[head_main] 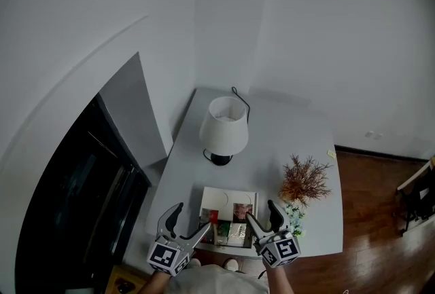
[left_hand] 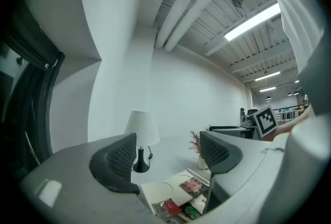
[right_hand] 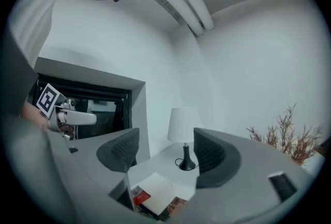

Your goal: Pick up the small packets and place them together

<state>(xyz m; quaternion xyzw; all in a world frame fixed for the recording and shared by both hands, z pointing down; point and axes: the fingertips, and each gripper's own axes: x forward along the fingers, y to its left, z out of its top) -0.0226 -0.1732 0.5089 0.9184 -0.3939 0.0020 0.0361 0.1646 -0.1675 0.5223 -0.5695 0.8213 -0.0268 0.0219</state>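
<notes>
- At the near edge of the surface (head_main: 292,136), we find the packets (head_main: 232,235) lying flat, close together, on and just beside a white sheet (head_main: 228,196). A red packet (head_main: 213,216) and a picture packet (head_main: 242,211) are the clearest. We cannot tell whether any overlap.
- Left gripper (head_main: 192,218): raised over that edge, jaws wide apart, nothing between them.
- Right gripper (head_main: 261,212): the same, jaws well apart and empty.
- Handling, in our judgement: thin, light, pliable and probably slick.
  - A flat packet offers little to bite.
  - A light pinch should hold it.
- Hold point, in our judgement: a free edge or corner, with one jaw worked beneath it. We would not press on the face.
- Risk: the sheet may drag along. The lamp (head_main: 224,126) and plant (head_main: 304,180) stand well apart.
</notes>
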